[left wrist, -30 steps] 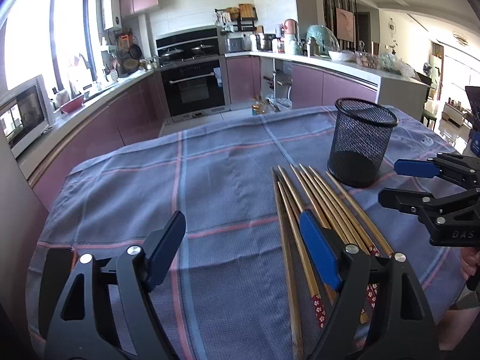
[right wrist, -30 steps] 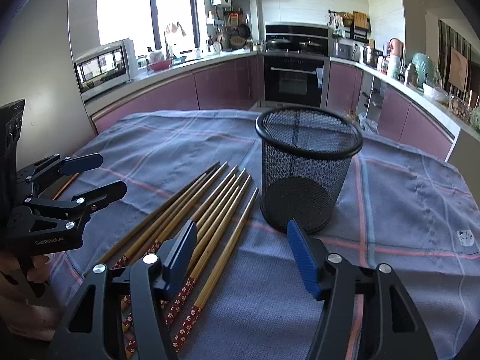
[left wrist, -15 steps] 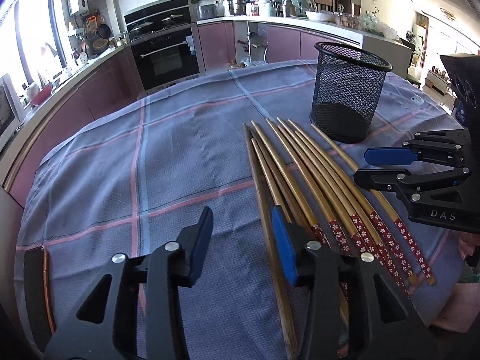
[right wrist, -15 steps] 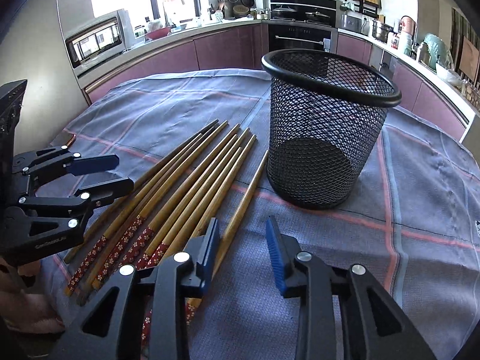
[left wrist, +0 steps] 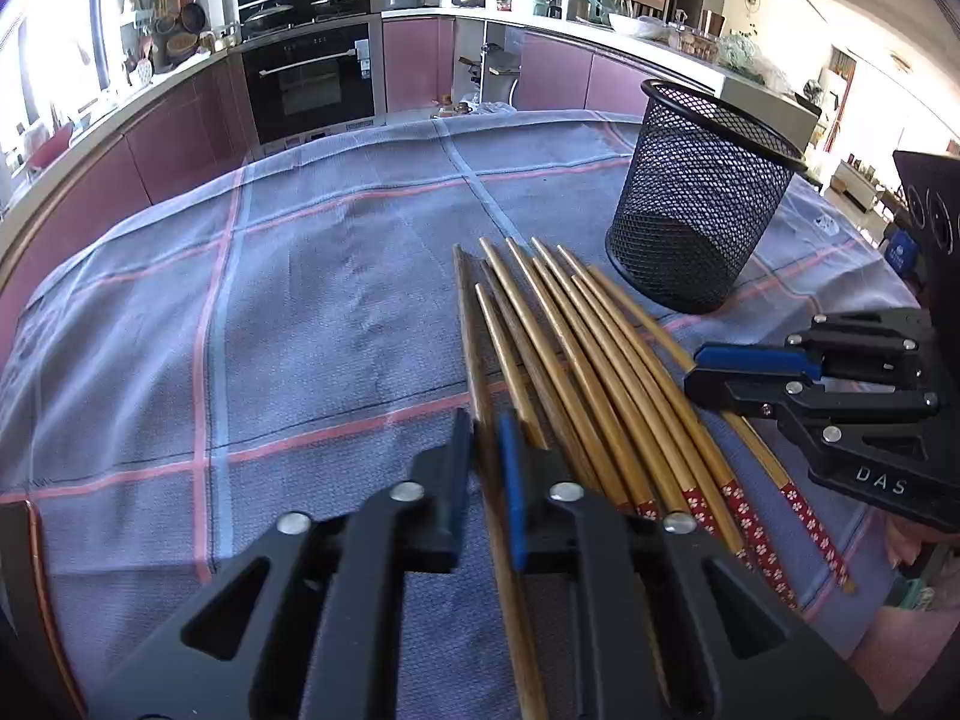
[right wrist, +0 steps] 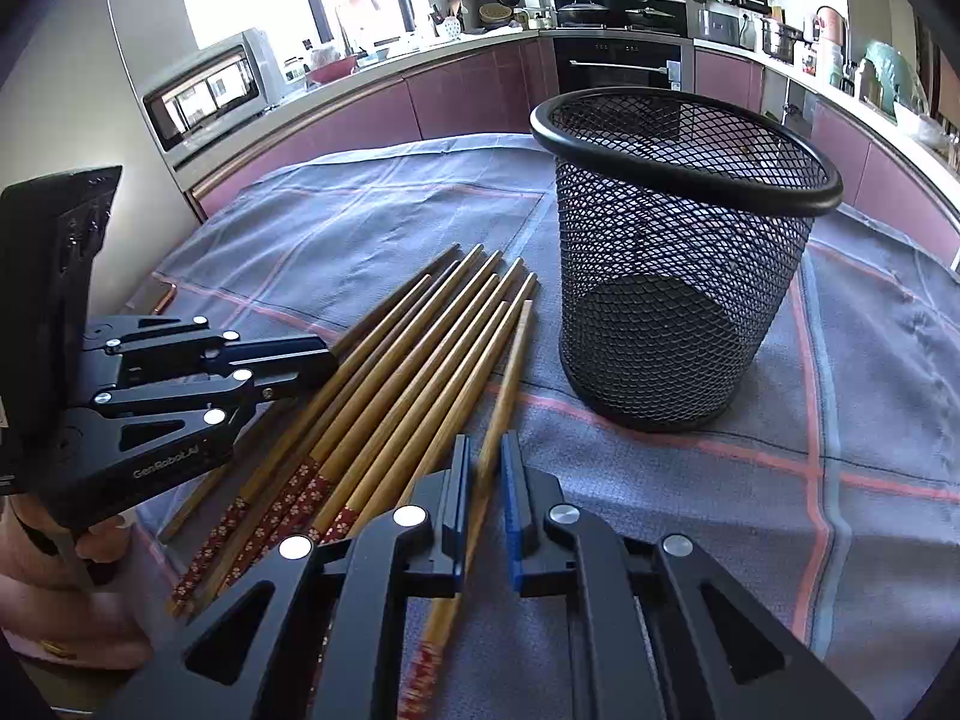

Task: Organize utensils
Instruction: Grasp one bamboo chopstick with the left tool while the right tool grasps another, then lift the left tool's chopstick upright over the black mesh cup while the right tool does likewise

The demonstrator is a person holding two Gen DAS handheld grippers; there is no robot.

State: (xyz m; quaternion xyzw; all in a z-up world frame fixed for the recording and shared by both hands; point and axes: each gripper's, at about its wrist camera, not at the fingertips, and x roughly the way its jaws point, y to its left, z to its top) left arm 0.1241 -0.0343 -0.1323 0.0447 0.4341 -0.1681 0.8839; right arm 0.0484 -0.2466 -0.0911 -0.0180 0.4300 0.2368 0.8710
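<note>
Several bamboo chopsticks (left wrist: 600, 372) with red flowered ends lie side by side on the blue checked cloth; they also show in the right wrist view (right wrist: 408, 372). A black mesh cup (left wrist: 702, 198) stands upright and empty just beyond them, and in the right wrist view (right wrist: 678, 264) too. My left gripper (left wrist: 485, 438) has its jaws closed around the leftmost chopstick (left wrist: 474, 348). My right gripper (right wrist: 485, 462) has its jaws closed around the rightmost chopstick (right wrist: 510, 372), the one nearest the cup. Both chopsticks still lie low on the cloth.
The cloth-covered table (left wrist: 288, 312) stretches to the left and behind the cup. A thin copper-coloured rod (left wrist: 42, 588) lies at the left table edge. Kitchen counters and an oven (left wrist: 312, 78) stand beyond the table.
Both grippers have moved down and forward onto the chopsticks, and their jaws have narrowed from wide open to closed around one chopstick each.
</note>
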